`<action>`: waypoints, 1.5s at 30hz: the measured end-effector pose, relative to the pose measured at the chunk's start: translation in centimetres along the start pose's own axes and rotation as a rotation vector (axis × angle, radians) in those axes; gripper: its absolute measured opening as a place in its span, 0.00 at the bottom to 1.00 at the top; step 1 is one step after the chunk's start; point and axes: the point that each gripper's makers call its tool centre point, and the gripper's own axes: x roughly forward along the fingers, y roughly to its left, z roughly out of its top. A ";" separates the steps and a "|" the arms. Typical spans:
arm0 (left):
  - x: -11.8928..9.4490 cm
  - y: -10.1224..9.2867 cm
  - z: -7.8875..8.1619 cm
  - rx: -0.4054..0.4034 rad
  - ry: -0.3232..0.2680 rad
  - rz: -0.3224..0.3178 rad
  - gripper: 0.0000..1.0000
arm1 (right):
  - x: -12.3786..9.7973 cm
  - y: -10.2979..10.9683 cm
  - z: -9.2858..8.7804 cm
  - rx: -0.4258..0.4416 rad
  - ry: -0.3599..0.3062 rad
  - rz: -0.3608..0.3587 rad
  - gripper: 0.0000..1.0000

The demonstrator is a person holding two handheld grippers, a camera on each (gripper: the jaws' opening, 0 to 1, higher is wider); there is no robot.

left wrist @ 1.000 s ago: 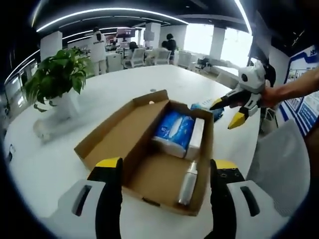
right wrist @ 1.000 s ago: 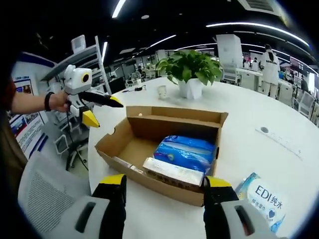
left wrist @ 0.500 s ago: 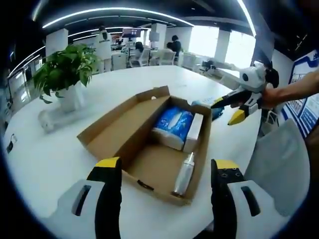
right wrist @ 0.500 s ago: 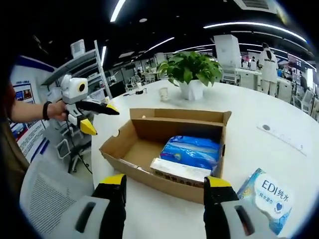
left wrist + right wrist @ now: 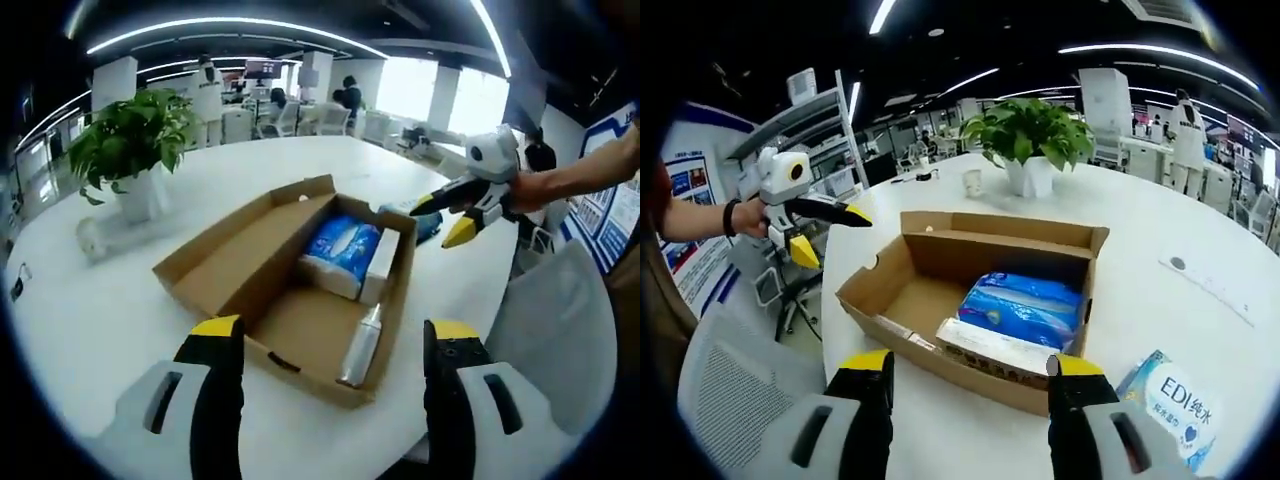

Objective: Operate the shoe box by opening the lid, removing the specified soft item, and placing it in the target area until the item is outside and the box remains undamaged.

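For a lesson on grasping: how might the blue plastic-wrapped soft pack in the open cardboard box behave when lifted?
The blue plastic-wrapped soft pack looks pillowy, so it probably squashes and weighs little. Its glossy film may slip. It lies snug against a long white carton, so it may drag.

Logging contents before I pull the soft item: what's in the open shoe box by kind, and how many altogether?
Blue soft pack: 1
Long white carton: 1
Silver bottle: 1
Total in the shoe box: 3
Another blue pack lies outside on the table, not counted.
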 end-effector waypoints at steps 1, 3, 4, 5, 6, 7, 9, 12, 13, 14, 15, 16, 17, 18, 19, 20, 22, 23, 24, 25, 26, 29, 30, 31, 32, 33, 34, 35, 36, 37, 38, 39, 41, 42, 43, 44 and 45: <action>0.0 0.0 0.0 0.001 0.000 0.000 0.73 | 0.1 0.0 0.1 -0.003 0.003 0.002 0.61; 0.0 0.1 0.0 -0.001 -0.003 -0.004 0.73 | 0.3 0.0 0.3 -0.015 0.012 0.007 0.61; 0.0 0.1 0.0 -0.002 -0.004 -0.004 0.73 | 0.4 0.0 0.4 -0.020 0.015 0.009 0.60; 0.0 0.2 0.0 -0.004 -0.004 -0.001 0.73 | 0.6 -0.1 0.6 -0.026 0.019 0.012 0.60; -0.1 0.2 0.0 -0.006 -0.006 -0.002 0.73 | 0.7 -0.2 0.7 -0.032 0.023 0.014 0.60; -0.1 0.2 0.1 -0.011 -0.009 -0.005 0.73 | 0.9 -0.3 0.9 -0.041 0.029 0.016 0.60; -0.1 0.0 0.0 -0.011 -0.008 -0.010 0.73 | 1.1 -0.4 1.4 -0.039 0.027 0.023 0.60; -0.2 -0.1 -0.2 -0.011 -0.009 -0.016 0.73 | 1.9 -0.5 2.0 -0.049 0.035 0.034 0.60; -0.2 -0.2 -0.3 -0.013 -0.012 -0.015 0.73 | 2.0 -0.6 2.1 -0.054 0.040 0.038 0.60; -0.3 -0.1 -0.3 -0.016 -0.015 -0.013 0.73 | 2.2 -0.5 2.2 -0.061 0.047 0.042 0.60; -0.3 -0.2 -0.3 -0.020 -0.017 -0.014 0.73 | 2.4 -0.6 2.3 -0.070 0.053 0.045 0.60; -0.3 -0.2 -0.3 -0.021 -0.017 -0.014 0.73 | 2.6 -0.7 2.4 -0.079 0.062 0.049 0.60; -0.3 -0.2 -0.4 -0.020 -0.017 -0.015 0.73 | 2.8 -0.8 2.4 -0.086 0.069 0.052 0.60; -0.3 -0.3 -0.4 -0.023 -0.019 -0.019 0.73 | 3.1 -1.1 2.6 -0.091 0.078 0.052 0.60; -0.3 -0.3 -0.4 -0.023 -0.020 -0.023 0.73 | 3.3 -1.3 2.7 -0.091 0.081 0.050 0.60; -0.3 -0.4 -0.4 -0.023 -0.022 -0.025 0.73 | 3.5 -1.6 2.8 -0.089 0.082 0.048 0.60; -0.4 -0.4 -0.2 -0.030 -0.032 -0.026 0.73 | 3.9 -2.1 3.1 -0.077 0.085 0.046 0.60; -0.4 -0.3 -0.2 -0.032 -0.032 -0.026 0.73 | 4.2 -2.3 3.2 -0.079 0.089 0.046 0.60; -0.5 -0.2 -0.1 -0.030 -0.034 -0.026 0.73 | 4.4 -2.5 3.2 -0.086 0.097 0.047 0.60; -0.5 -0.2 -0.1 -0.030 -0.036 -0.027 0.73 | 4.6 -2.7 3.2 -0.094 0.107 0.048 0.59; -0.6 -0.2 0.1 -0.030 -0.040 -0.027 0.73 | 4.8 -2.8 3.3 -0.099 0.112 0.050 0.59; -0.7 -0.2 0.5 -0.032 -0.054 -0.031 0.74 | 5.4 -3.4 3.4 -0.114 0.134 0.052 0.59; -0.7 -0.2 0.6 -0.031 -0.056 -0.031 0.74 | 5.6 -3.6 3.4 -0.120 0.141 0.052 0.59; -0.7 -0.1 0.6 -0.029 -0.056 -0.028 0.74 | 5.8 -3.7 3.4 -0.126 0.149 0.053 0.59; -0.7 -0.1 0.7 -0.028 -0.057 -0.027 0.74 | 6.1 -4.0 3.5 -0.132 0.157 0.053 0.59; -0.8 0.0 0.8 -0.030 -0.060 -0.027 0.74 | 6.3 -4.1 3.6 -0.137 0.161 0.054 0.59; -0.8 0.0 1.0 -0.030 -0.064 -0.027 0.74 | 6.4 -4.2 3.6 -0.145 0.168 0.055 0.59; -0.9 0.0 1.1 -0.029 -0.067 -0.027 0.74 | 6.7 -4.3 3.7 -0.157 0.178 0.057 0.59; -0.9 0.0 1.2 -0.027 -0.068 -0.027 0.74 | 6.8 -4.3 3.7 -0.167 0.186 0.060 0.59; -1.0 0.0 1.3 -0.026 -0.070 -0.028 0.74 | 7.1 -4.4 3.6 -0.182 0.198 0.063 0.59; -1.0 0.0 1.4 -0.026 -0.072 -0.028 0.74 | 7.3 -4.5 3.6 -0.189 0.206 0.065 0.59; -1.0 0.0 1.4 -0.026 -0.075 -0.031 0.74 | 7.6 -4.7 3.6 -0.194 0.215 0.064 0.59; -1.0 -0.1 1.5 -0.026 -0.078 -0.033 0.74 | 7.9 -4.8 3.6 -0.198 0.223 0.067 0.59; -1.1 -0.1 1.6 -0.026 -0.079 -0.031 0.74 | 8.1 -4.8 3.6 -0.205 0.229 0.071 0.59; -1.1 -0.1 1.7 -0.026 -0.081 -0.032 0.74 | 8.2 -4.8 3.6 -0.214 0.236 0.073 0.59; -1.2 -0.1 1.7 -0.028 -0.084 -0.033 0.74 | 8.3 -4.9 3.4 -0.236 0.251 0.077 0.59; -1.2 -0.1 1.7 -0.029 -0.084 -0.033 0.74 | 8.4 -4.9 3.3 -0.253 0.264 0.078 0.59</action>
